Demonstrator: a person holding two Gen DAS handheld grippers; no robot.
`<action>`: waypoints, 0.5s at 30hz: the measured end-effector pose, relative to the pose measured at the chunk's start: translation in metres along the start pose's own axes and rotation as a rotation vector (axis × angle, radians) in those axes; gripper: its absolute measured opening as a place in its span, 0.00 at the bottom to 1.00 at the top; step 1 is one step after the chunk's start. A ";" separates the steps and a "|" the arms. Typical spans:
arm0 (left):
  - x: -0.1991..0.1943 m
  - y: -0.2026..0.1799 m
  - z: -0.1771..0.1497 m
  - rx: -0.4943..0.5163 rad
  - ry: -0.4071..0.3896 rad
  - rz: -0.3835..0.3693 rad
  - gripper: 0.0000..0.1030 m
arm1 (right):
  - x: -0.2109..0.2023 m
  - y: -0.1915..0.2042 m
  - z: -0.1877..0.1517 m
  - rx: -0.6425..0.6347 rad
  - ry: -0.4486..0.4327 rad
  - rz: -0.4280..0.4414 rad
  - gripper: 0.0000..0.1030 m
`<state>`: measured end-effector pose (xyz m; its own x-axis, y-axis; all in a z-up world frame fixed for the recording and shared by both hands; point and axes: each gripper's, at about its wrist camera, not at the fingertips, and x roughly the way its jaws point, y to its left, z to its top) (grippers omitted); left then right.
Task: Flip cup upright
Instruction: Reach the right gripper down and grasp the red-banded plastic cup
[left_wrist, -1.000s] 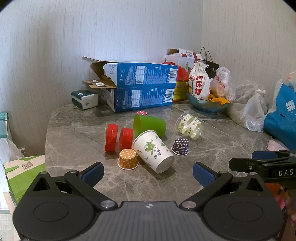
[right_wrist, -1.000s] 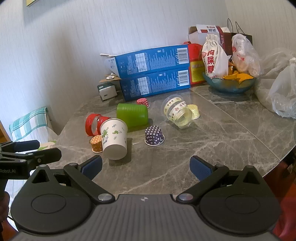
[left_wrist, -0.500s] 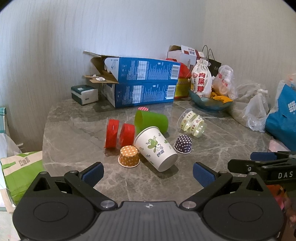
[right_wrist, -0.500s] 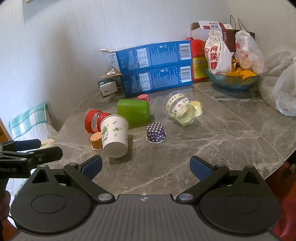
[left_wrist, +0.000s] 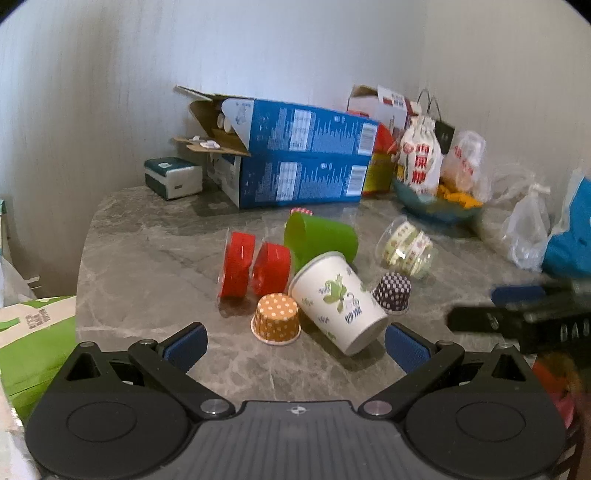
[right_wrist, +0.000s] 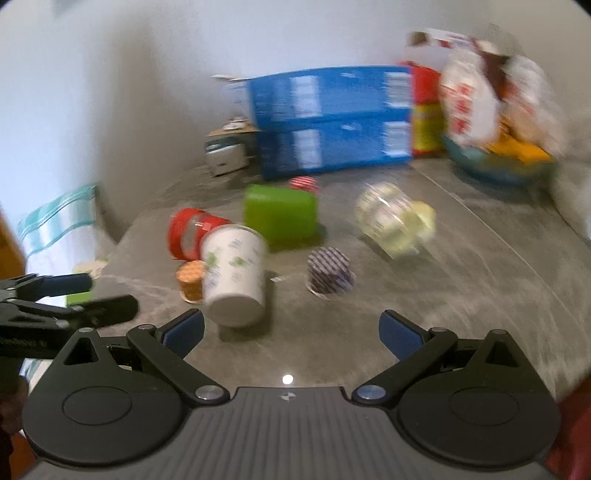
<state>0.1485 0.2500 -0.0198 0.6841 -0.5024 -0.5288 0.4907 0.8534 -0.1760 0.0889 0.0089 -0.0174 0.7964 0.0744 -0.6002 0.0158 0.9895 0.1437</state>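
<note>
Grey veined stone table (left_wrist: 155, 251) filled more of both wrist views than half a second before; both grippers had closed in on the cup cluster, and the right view was smeared by motion. White paper cup (left_wrist: 338, 304) lay on its side, base toward the cameras, touching the orange dotted cup (left_wrist: 277, 319) and just in front of the green cup (left_wrist: 321, 238), also tipped over. Left gripper (left_wrist: 295, 343) and right gripper (right_wrist: 291, 334) both stood wide open, holding nothing. Judged: approach phase only, no contact with the cup yet. Red-lidded jars (left_wrist: 255, 264) lay left of the cluster. Blue cartons (left_wrist: 299, 158) were stacked against a pale wall, and a bowl (left_wrist: 436, 208) with bags sat at the far right.
</note>
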 end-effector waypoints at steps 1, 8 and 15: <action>0.000 0.003 0.000 -0.014 -0.018 0.005 1.00 | 0.002 0.006 0.011 -0.049 -0.007 0.020 0.99; -0.005 0.031 -0.007 -0.107 -0.058 -0.013 1.00 | 0.061 0.070 0.083 -0.523 0.090 0.146 0.99; -0.014 0.051 -0.016 -0.129 -0.056 0.030 1.00 | 0.146 0.130 0.101 -0.868 0.322 0.188 0.91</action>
<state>0.1547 0.3029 -0.0346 0.7281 -0.4802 -0.4891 0.3985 0.8771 -0.2679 0.2681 0.1358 -0.0073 0.5330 0.1447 -0.8337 -0.6545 0.6949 -0.2979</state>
